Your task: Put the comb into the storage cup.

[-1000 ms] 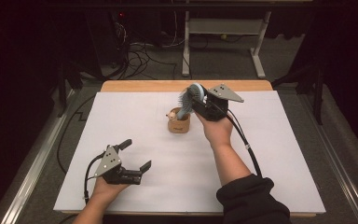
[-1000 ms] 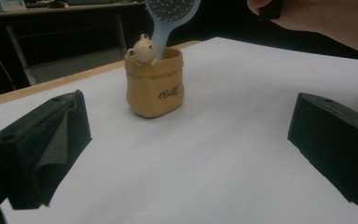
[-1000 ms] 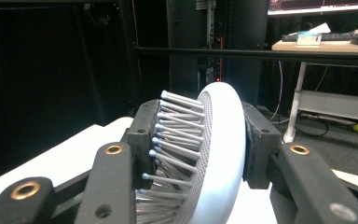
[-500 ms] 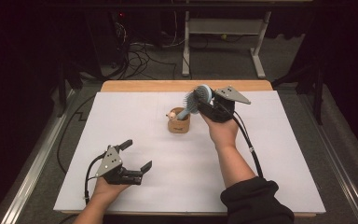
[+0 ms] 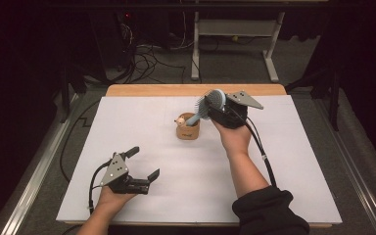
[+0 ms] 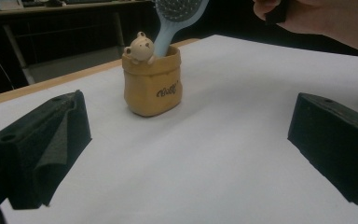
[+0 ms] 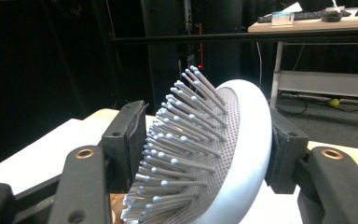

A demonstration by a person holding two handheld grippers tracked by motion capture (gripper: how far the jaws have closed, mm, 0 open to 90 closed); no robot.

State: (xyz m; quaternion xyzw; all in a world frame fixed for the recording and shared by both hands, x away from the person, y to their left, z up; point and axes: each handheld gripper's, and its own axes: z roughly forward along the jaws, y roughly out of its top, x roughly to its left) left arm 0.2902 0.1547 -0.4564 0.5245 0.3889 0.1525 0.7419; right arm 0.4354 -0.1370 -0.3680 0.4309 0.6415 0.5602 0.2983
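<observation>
A pale blue hairbrush (image 5: 201,108) stands tilted with its handle in a tan sack-shaped cup (image 5: 188,128) at the table's far middle. A small bear figure (image 6: 140,46) peeks over the cup's rim (image 6: 153,81). My right gripper (image 5: 214,104) is around the brush head (image 7: 223,154). Its jaws have just been opening. One pad lies by the bristle tips, the other by the brush's back, and neither visibly squeezes. My left gripper (image 5: 144,162) rests low at the near left, open with nothing in it (image 6: 186,154), and faces the cup.
White paper (image 5: 284,161) covers the table, with a wooden edge (image 5: 196,89) along the far side. Behind it stand a metal desk frame (image 5: 235,34) and loose cables (image 5: 147,54) on the floor. Metal rails run along both sides.
The right gripper and brush head shifted a little to the right, and its jaws now stand wider around the head. The left gripper has not moved.
</observation>
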